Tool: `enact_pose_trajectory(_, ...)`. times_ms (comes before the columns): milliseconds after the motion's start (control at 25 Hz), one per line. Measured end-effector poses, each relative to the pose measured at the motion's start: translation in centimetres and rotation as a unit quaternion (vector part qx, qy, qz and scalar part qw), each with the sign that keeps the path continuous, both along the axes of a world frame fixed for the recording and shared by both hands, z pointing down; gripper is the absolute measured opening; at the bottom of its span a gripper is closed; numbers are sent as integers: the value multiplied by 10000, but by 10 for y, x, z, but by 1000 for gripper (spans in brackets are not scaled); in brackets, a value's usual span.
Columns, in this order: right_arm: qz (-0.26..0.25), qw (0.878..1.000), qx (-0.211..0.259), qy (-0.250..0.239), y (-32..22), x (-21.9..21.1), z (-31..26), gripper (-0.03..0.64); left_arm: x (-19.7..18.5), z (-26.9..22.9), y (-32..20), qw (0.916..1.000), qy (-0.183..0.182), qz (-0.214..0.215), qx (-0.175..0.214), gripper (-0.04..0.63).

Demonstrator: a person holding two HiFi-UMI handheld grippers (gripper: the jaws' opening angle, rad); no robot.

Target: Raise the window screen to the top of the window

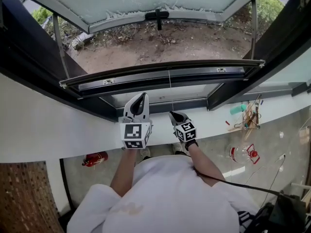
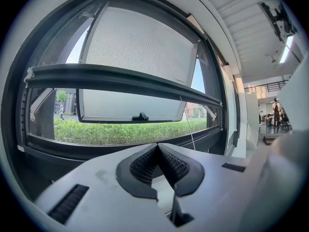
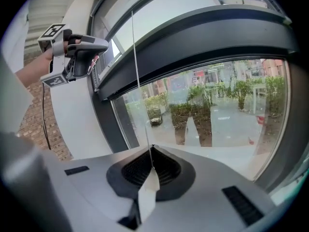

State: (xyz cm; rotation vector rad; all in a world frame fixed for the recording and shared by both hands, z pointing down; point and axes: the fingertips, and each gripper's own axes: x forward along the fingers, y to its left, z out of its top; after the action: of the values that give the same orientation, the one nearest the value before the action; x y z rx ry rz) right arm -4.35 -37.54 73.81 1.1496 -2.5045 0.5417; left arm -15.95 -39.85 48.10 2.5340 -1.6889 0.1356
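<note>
The screen's dark bottom bar (image 1: 160, 73) runs across the window opening, part-way up in the left gripper view (image 2: 120, 79). A thin pull cord (image 3: 134, 81) hangs from it and ends in a white tab (image 3: 147, 195). My right gripper (image 3: 152, 152) is shut on that tab and cord, low in front of the glass; in the head view it (image 1: 174, 114) sits over the sill. My left gripper (image 1: 141, 98) is beside it to the left, jaws shut with nothing between them (image 2: 158, 150). The right gripper view shows it (image 3: 105, 46) up near the bar's left end.
The glass sash (image 1: 155, 1) swings outward, with a black handle (image 1: 157, 15). A white sill (image 1: 53, 130) runs below the frame. A red fire extinguisher (image 1: 95, 158) lies on the floor at the left; a red-and-clear object (image 1: 245, 153) and loose clutter (image 1: 248, 118) are at the right.
</note>
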Motion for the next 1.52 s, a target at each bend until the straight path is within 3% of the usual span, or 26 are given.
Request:
enact_pose_trajectory(440,-87,9997,236,-61,-4,-11,-23,0,-2,4,3,9999,120,8,-40,2)
enact_pose_trajectory(760,69,9980,457,-433,-14,-11,-51,0,3,3,3,9999,124,92,-47,2)
enact_pose_trajectory(1520,-41,9966,692,-449,-14,-18,-79,0,7,3,5,9997,211,121,-31,2)
